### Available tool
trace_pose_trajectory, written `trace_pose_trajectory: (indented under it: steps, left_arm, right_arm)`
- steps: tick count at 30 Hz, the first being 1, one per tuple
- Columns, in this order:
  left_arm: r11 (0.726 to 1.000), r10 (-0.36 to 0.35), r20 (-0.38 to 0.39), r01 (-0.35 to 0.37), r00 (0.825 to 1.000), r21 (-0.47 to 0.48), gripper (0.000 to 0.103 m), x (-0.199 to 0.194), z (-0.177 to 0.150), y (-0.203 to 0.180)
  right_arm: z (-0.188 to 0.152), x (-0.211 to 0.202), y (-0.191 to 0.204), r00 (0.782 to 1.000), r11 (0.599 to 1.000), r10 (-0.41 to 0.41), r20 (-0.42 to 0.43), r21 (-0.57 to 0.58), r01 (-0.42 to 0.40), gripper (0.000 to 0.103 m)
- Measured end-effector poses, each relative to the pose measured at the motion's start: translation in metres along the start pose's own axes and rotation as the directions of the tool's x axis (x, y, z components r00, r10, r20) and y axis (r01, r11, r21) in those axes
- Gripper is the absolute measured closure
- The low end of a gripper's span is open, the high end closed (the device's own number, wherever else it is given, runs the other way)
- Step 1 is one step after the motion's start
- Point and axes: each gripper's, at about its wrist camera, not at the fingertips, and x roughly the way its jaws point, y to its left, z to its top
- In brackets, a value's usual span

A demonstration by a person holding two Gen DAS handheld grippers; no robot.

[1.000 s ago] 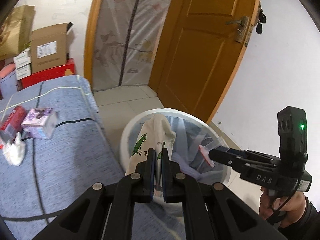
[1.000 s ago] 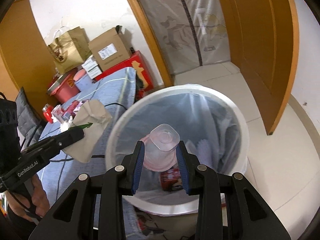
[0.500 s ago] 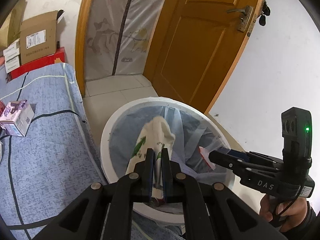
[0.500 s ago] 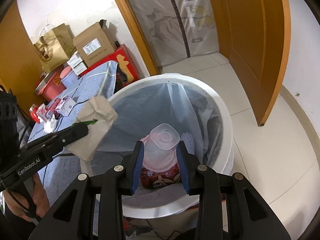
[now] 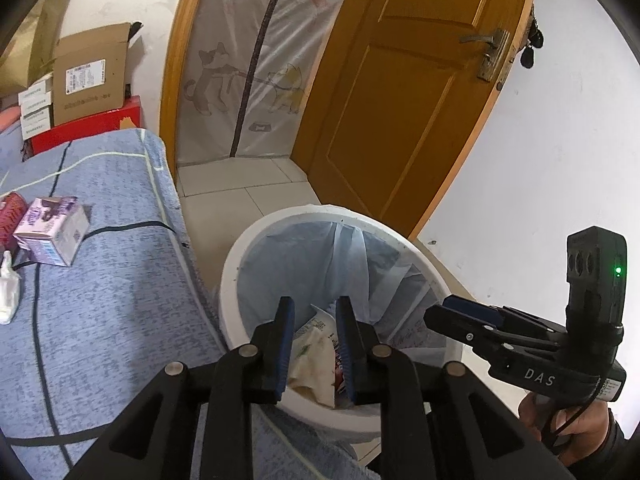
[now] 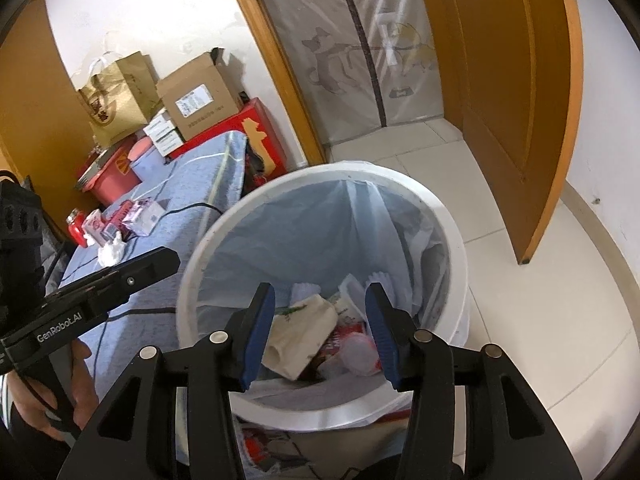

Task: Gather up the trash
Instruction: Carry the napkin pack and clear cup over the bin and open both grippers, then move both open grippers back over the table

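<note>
Over the white bin (image 5: pixel 234 268) with a blue liner hangs my left gripper (image 5: pixel 314 314), its jaws opening with nothing pressed between them. A cream paper bag (image 5: pixel 310 356) with green print lies in the bin below it. My right gripper (image 6: pixel 320 300) also hangs over the bin (image 6: pixel 452 236), jaws opening and empty. Under it a clear pink plastic cup (image 6: pixel 358 356) rests on red wrappers beside the paper bag (image 6: pixel 300 340). Each gripper appears in the other's view: the right gripper (image 5: pixel 436 312) and the left gripper (image 6: pixel 170 258).
A blue bed cover (image 5: pixel 100 320) lies left of the bin with a purple carton (image 5: pixel 52 228), a white tissue (image 5: pixel 8 292) and a red can (image 6: pixel 76 226). Cardboard boxes (image 5: pixel 92 76) stand behind. An orange door (image 5: pixel 400 100) stands open over the tiled floor (image 6: pixel 540 320).
Both grippers have opened. The paper bag left the left gripper and the plastic cup left the right one; both now lie in the bin.
</note>
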Motion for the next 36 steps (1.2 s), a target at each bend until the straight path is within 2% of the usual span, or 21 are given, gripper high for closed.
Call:
trace_pose_trajectory:
  steps: [8,13,20,28,36]
  left_arm:
    - [0.999,0.029,0.042,-0.028,0.999,-0.019,0.082,-0.037,-0.011,0.005]
    - [0.994,0.092,0.071,-0.087,0.993,-0.061,0.082,-0.059,-0.022,0.014]
    - [0.978,0.184,0.111,-0.171,0.977,-0.115,0.082,-0.089,-0.035,0.031]
    - [0.954,0.279,0.111,-0.262,0.954,-0.145,0.082,-0.113,-0.051,0.05]
    - [0.941,0.311,0.112,-0.289,0.944,-0.178,0.082,-0.134,-0.062,0.067]
  right_arm:
    - [-0.002,-0.013,0.024,0.999,0.998,0.039,0.025,-0.055,-0.038,0.055]
    - [-0.007,-0.022,0.04,0.996,0.994,0.08,0.05,-0.078,-0.076,0.055]
    - [-0.018,-0.025,0.066,0.988,0.98,0.148,0.05,-0.141,-0.139,0.055]
    - [-0.025,-0.023,0.095,0.98,0.96,0.2,0.023,-0.205,-0.191,0.055]
    - [-0.031,-0.014,0.124,0.971,0.933,0.238,-0.02,-0.274,-0.234,0.055]
